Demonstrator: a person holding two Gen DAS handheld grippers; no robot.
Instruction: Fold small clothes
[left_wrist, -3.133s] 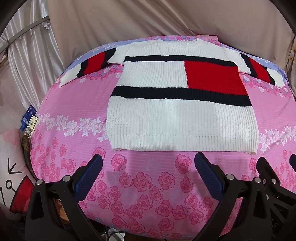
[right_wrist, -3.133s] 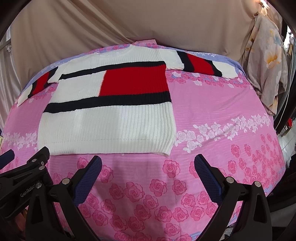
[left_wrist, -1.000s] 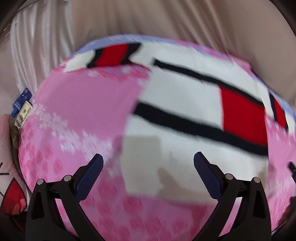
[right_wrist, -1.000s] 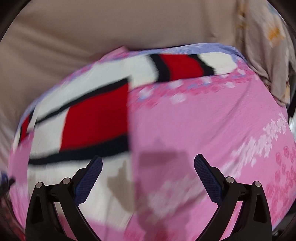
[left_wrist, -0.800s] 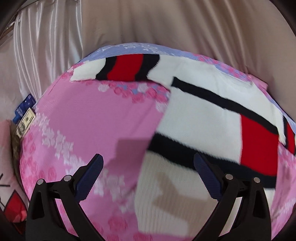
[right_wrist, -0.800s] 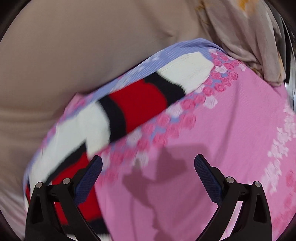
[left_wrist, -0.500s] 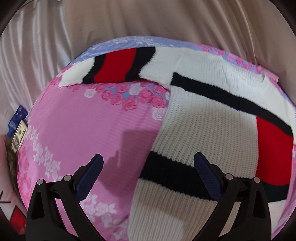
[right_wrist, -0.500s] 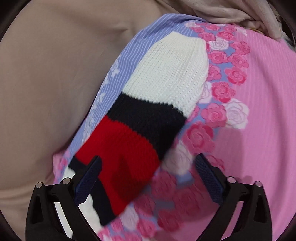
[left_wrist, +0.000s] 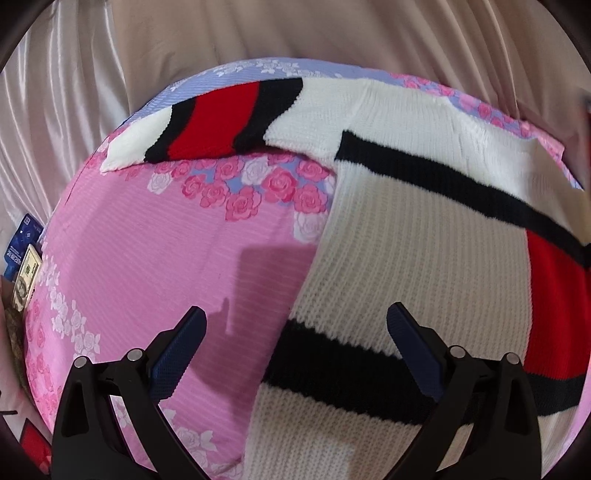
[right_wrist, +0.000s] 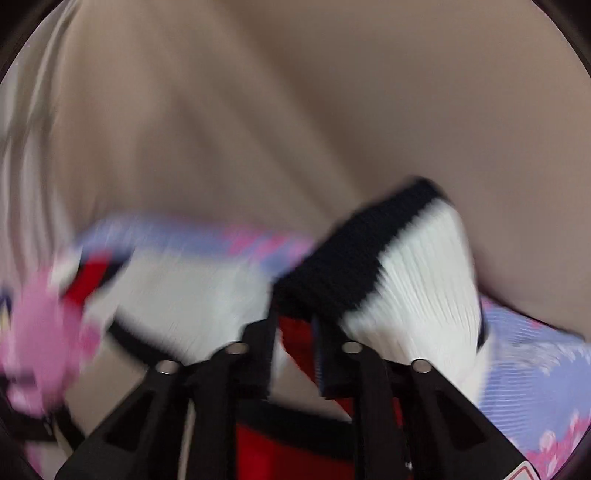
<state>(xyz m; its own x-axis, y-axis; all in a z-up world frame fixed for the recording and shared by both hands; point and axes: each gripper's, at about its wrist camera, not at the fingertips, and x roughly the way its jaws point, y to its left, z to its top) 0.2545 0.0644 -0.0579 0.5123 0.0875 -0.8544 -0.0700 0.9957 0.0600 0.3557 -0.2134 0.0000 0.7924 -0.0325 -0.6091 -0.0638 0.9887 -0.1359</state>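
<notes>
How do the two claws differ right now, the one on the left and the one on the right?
The left claw gapes wide and holds nothing, poised over the sweater's side edge. The right claw has just been closing and pinches the sweater's striped sleeve, bunched up off the bedspread. Both have dark blue pads.

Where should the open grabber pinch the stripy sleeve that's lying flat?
Probably the white cuff of the sleeve. It is the free end, lying flat on the bedspread, so pulling it folds the sleeve over the sweater. The left gripper could come from the pink side and slide one finger under the edge.
</notes>
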